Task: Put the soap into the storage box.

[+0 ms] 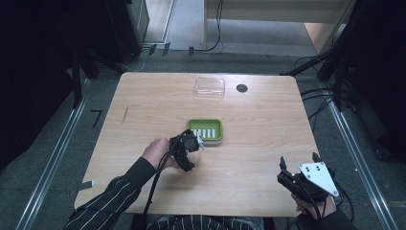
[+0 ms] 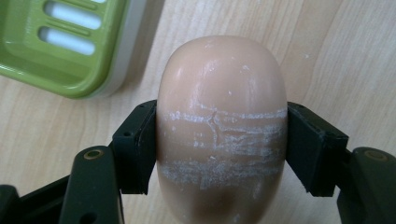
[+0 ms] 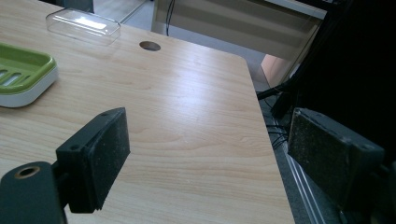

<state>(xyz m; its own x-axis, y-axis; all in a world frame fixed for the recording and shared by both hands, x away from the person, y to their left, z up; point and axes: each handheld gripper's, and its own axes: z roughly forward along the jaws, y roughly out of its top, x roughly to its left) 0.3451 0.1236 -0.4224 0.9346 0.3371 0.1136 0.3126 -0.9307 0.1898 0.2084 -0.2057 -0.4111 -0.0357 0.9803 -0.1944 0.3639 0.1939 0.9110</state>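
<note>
A beige oval bar of soap (image 2: 222, 126), scuffed with white streaks, is clamped between the two black pads of my left gripper (image 2: 222, 149). From above, that left gripper (image 1: 191, 146) hovers just in front of the green soap dish (image 1: 206, 130), whose slotted corner (image 2: 56, 42) lies at the upper left of the left gripper view. My right gripper (image 1: 299, 163) rests at the table's front right corner, its pads (image 3: 109, 144) spread wide apart with only bare wood between them.
A clear plastic lid (image 1: 210, 86) lies at the back of the wooden table (image 1: 268, 124), beside a round cable hole (image 1: 242, 88). The green dish (image 3: 21, 74) and the lid (image 3: 84, 25) also appear far left in the right gripper view. Cables run on the floor at right.
</note>
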